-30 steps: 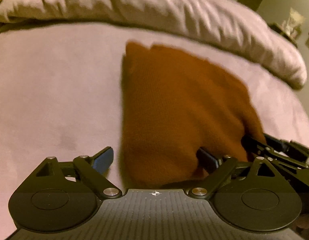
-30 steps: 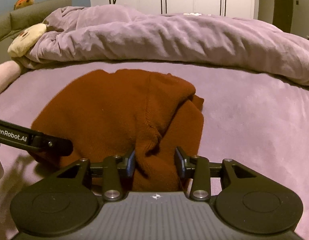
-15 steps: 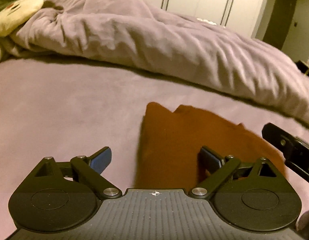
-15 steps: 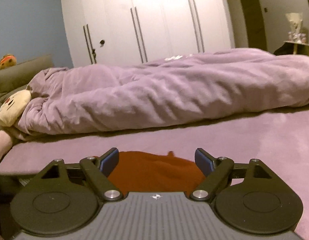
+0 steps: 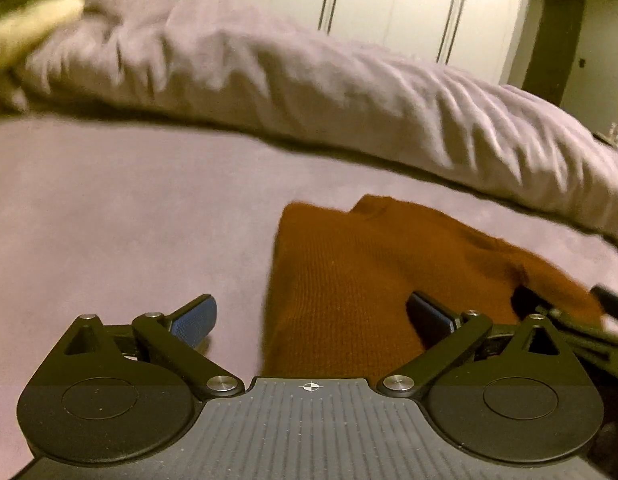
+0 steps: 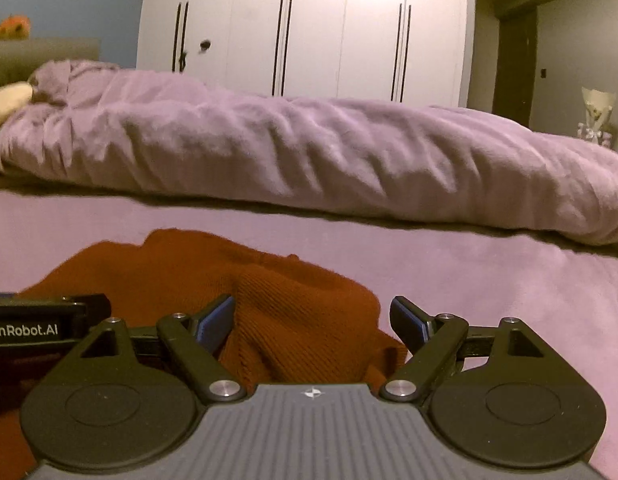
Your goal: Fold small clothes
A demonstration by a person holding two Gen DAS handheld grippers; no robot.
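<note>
Behind, lilac bed [image 6: 489, 280], rumpled duvet [image 6: 309, 152], white wardrobe [image 6: 309, 28].

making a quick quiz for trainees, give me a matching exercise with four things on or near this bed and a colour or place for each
Things:
1. sweater
2. duvet
3. wardrobe
4. left gripper

Descriptions:
A. white, with dark vertical handles
B. rust brown, lying on the bed sheet
C. lilac, bunched in a long heap across the bed
D. jaws apart over the garment's left edge

Pairs: 1-B, 2-C, 3-A, 4-D
</note>
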